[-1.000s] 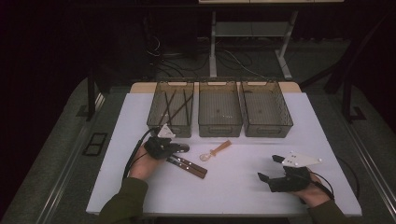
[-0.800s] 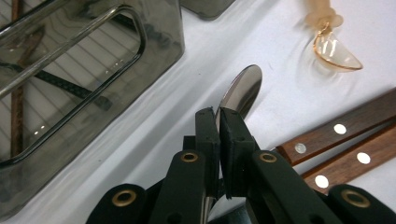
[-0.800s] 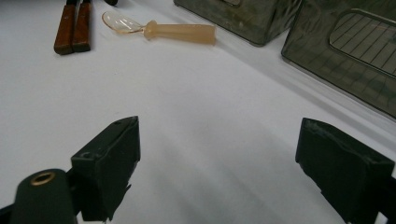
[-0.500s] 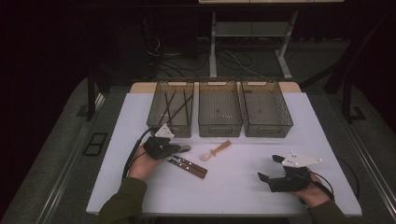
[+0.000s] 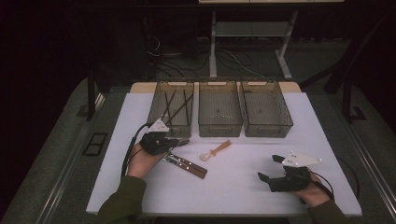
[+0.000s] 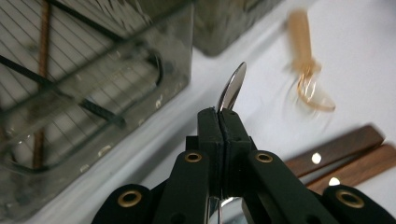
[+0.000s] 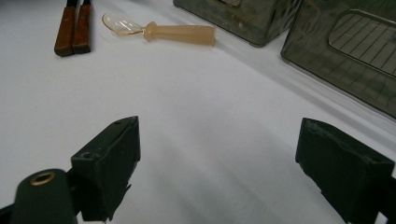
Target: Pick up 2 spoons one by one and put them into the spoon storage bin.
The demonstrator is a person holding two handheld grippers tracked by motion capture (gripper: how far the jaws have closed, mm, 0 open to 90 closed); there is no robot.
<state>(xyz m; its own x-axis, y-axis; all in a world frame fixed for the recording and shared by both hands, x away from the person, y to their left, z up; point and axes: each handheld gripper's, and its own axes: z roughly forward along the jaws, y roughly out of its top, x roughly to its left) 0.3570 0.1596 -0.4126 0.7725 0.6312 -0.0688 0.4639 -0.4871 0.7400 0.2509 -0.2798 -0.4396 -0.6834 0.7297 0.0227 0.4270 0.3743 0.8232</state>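
Note:
My left gripper (image 5: 176, 142) (image 6: 218, 114) lies on the white table in front of the left bin. It is shut on a slim silver metal utensil (image 6: 232, 88), whose tip pokes out past the jaws (image 5: 184, 141). Just to its right lie two wood-handled utensils (image 5: 189, 165) (image 6: 345, 158) (image 7: 74, 30) side by side. Beyond them is a translucent plastic spoon (image 5: 215, 150) (image 6: 308, 79) (image 7: 159, 30). My right gripper (image 5: 270, 168) (image 7: 219, 140) rests at the front right of the table. It is open, with only bare table between its jaws.
Three clear smoky bins stand in a row at the back of the table. The left bin (image 5: 173, 83) (image 6: 93, 93) holds several dark and brown sticks. Nothing that I can make out lies in the middle bin (image 5: 219, 83) or the right bin (image 5: 264, 83). A white tabletop (image 5: 233, 191) spreads between the two hands.
My left gripper has edged slightly to the left. The right gripper has stayed still.

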